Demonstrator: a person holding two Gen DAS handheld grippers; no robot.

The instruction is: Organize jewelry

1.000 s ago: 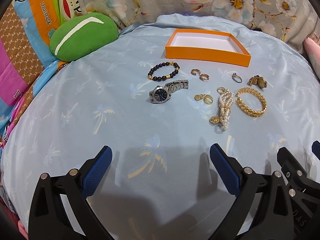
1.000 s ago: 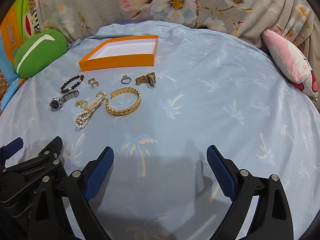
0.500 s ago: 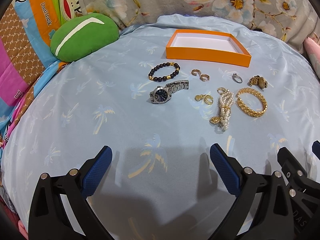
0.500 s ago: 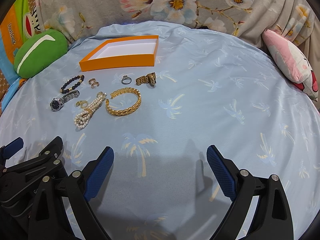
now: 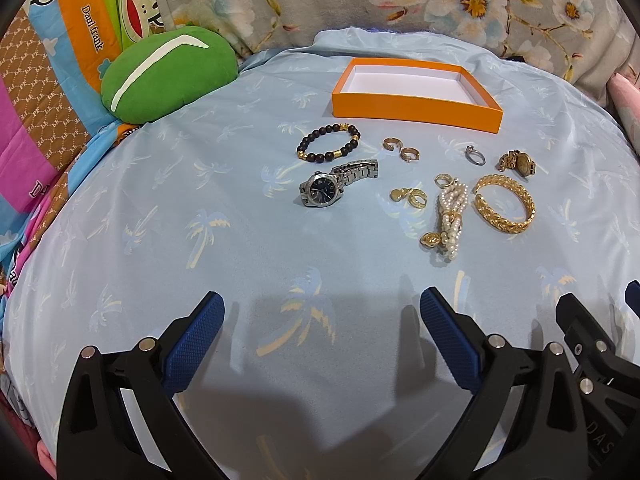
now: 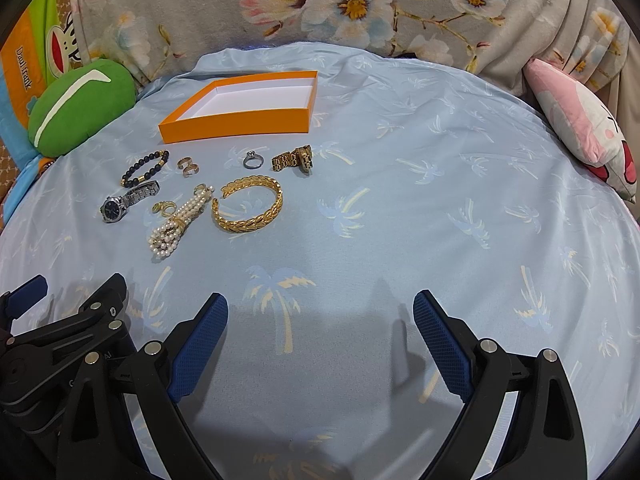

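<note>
Left gripper [image 5: 320, 320] and right gripper [image 6: 320, 320] both spread wide, holding nothing, low over the blue sheet [image 6: 400, 200]. Jewelry cluster (watch [image 5: 322, 192], pearl strand [image 5: 450, 216], gold bangle [image 5: 505, 208]) lies well ahead of both, just before the orange box [image 5: 416, 110].

On the bedsheet [image 5: 168, 240] the tray [image 5: 416, 110] lies farthest back, nothing in it. Just before it runs a row — beaded bracelet [image 5: 329, 143] at the left, then two small hoops [image 5: 400, 149], a ring [image 5: 475, 156] and a folded watch [image 5: 517, 163] at the right. Nearer lies a second row — wristwatch [image 5: 325, 191], two more small hoops [image 5: 408, 197], pearl strand [image 5: 450, 214], bangle [image 5: 505, 209]. A cushion [image 5: 168, 74] sits far left behind; a pillow [image 6: 584, 124] far right.
</note>
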